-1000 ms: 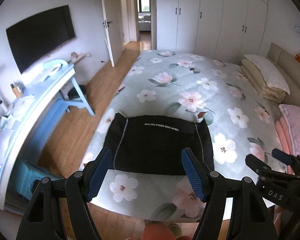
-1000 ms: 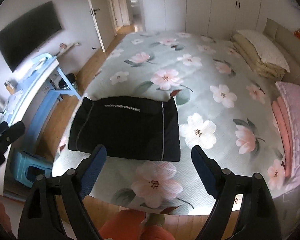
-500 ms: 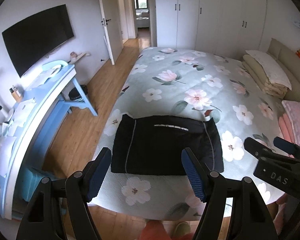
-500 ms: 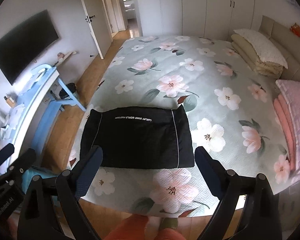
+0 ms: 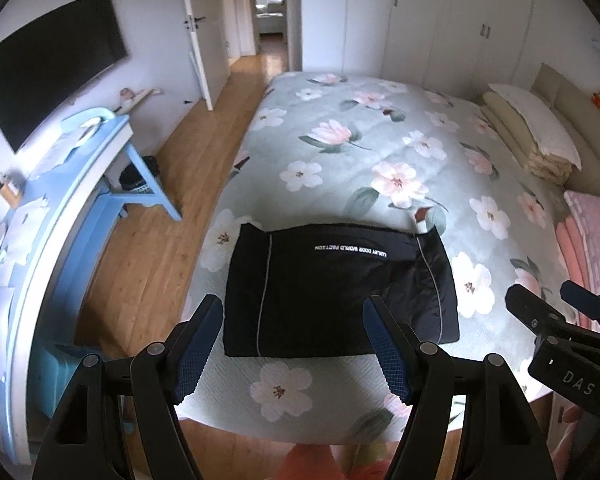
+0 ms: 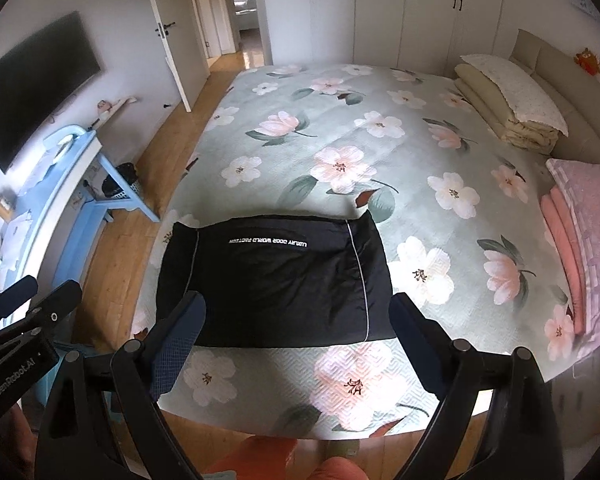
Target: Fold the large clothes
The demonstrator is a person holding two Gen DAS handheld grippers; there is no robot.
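Note:
A black garment (image 5: pixel 336 292) with white lettering and thin piping lies folded into a flat rectangle near the foot edge of the bed (image 5: pixel 380 152); it also shows in the right wrist view (image 6: pixel 276 280). My left gripper (image 5: pixel 294 344) is open and empty, held above the garment's near edge. My right gripper (image 6: pixel 296 344) is open and empty, also above the near edge. The right gripper's body shows at the right in the left wrist view (image 5: pixel 560 344). The left gripper's body shows at the left in the right wrist view (image 6: pixel 20 332).
The bed has a green floral cover (image 6: pixel 340 140). Folded beige bedding (image 6: pixel 508 100) and pink blankets (image 6: pixel 580 240) lie along its right side. A blue desk (image 5: pixel 60 184) stands left across a wooden floor strip (image 5: pixel 148 264). A television (image 5: pixel 48 64) hangs on the left wall.
Both grippers rose and drew back from the bed, then came a little closer again. The folded garment has not moved. Both grippers stay open and empty.

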